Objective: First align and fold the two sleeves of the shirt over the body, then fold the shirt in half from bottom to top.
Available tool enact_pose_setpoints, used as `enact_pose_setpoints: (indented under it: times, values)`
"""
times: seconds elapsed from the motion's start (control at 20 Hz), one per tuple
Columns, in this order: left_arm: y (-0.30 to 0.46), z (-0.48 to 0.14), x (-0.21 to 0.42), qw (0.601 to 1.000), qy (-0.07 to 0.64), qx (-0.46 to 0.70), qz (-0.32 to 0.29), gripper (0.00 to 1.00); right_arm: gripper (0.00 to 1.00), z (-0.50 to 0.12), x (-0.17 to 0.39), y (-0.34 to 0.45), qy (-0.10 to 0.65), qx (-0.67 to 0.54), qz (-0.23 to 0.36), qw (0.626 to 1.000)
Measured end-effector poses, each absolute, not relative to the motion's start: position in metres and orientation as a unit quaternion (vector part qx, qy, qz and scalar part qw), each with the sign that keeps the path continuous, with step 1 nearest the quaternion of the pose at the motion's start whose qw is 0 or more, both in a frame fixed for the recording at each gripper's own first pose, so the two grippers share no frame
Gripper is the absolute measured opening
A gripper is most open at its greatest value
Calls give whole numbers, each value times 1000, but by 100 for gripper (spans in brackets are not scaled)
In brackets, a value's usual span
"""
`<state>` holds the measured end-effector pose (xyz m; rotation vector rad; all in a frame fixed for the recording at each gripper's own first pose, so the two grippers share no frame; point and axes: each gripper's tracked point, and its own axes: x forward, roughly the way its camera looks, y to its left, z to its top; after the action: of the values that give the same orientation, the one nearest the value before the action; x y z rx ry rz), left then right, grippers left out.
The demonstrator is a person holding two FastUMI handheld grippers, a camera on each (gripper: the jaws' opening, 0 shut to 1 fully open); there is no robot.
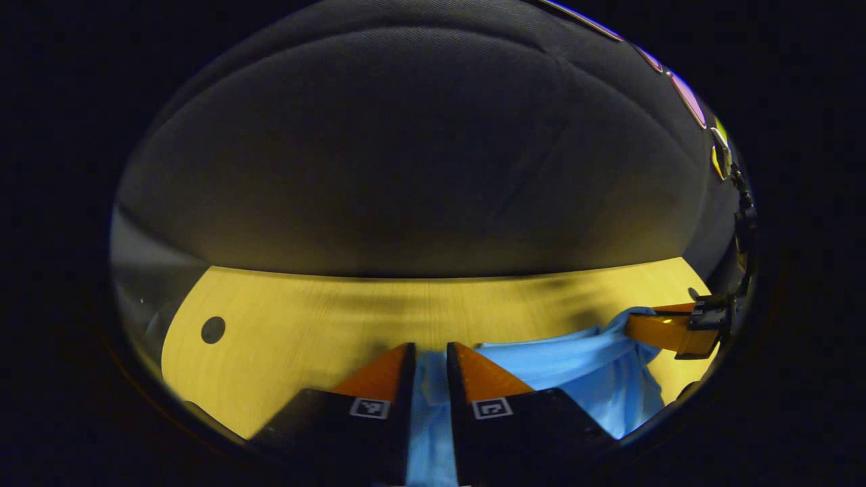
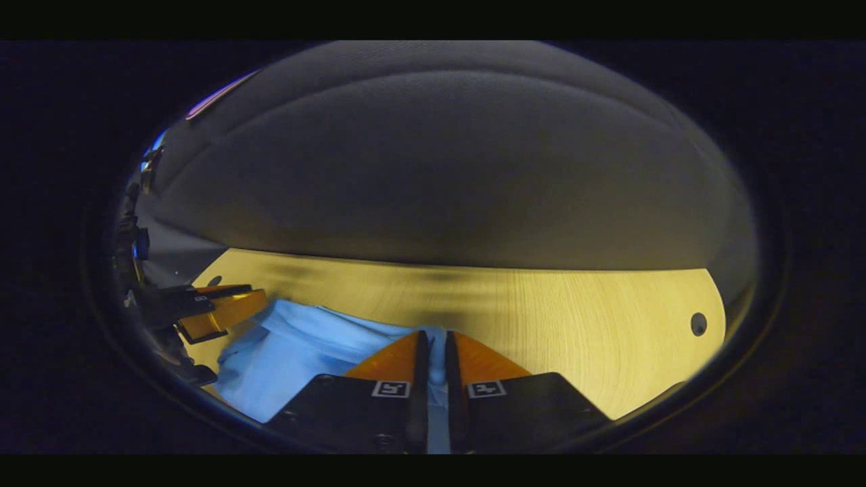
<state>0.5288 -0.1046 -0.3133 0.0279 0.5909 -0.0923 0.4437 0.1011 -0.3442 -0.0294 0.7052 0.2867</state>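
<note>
Shirt [image 1: 575,368] cut off below

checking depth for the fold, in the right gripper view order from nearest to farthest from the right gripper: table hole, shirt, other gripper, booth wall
1. shirt: pinched between the right gripper fingers.
2. left gripper: far left, on the shirt's other end.
3. table hole: far right, near the table's corner.
4. booth wall: behind the table's far edge.

Each gripper, left [image 1: 431,358] and right [image 2: 433,345], is built with wedge-shaped fingers tapering toward 12 o'clock from a broad black body, on which two small square black-and-white markers are fixed beside the central slot, with small screws seen at 6 o'clock in the right gripper view.
</note>
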Motion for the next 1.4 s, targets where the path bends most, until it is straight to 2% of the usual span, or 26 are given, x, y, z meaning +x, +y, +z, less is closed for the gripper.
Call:
enact_pose_setpoints:
  times: [0.05,0.2,0.25,0.4,0.5,0.55,0.6,0.75,0.95,1.2,1.4]
  values:
    - [-103,-307,527,958,283,7,-43,42,21,-336,443,98,337,-11,135,932]
    - [-96,-265,507,971,234,-15,-42,85,35,-300,432,87,299,1,118,947]
    - [-93,-250,498,975,217,-20,-41,100,51,-284,423,81,286,4,112,952]
    - [-77,-194,462,987,158,-17,-34,99,100,-232,394,64,243,-6,91,966]
    - [-69,-152,435,992,122,-13,-20,99,91,-195,370,62,216,-16,79,973]
    - [-67,-134,425,994,107,-13,-21,99,91,-176,357,59,203,-18,75,976]
    - [-66,-110,407,995,90,-16,-24,99,98,-159,344,58,192,-18,71,979]
    - [-62,-41,359,998,36,-27,-34,99,98,-104,297,56,173,-11,59,983]
    - [-59,26,281,999,0,-16,-50,99,98,-34,227,60,132,2,58,989]
    - [-70,60,164,997,-24,-10,-77,99,98,13,138,60,96,1,52,994]
    - [-68,64,94,996,-29,-10,-85,99,98,40,73,59,68,7,47,997]
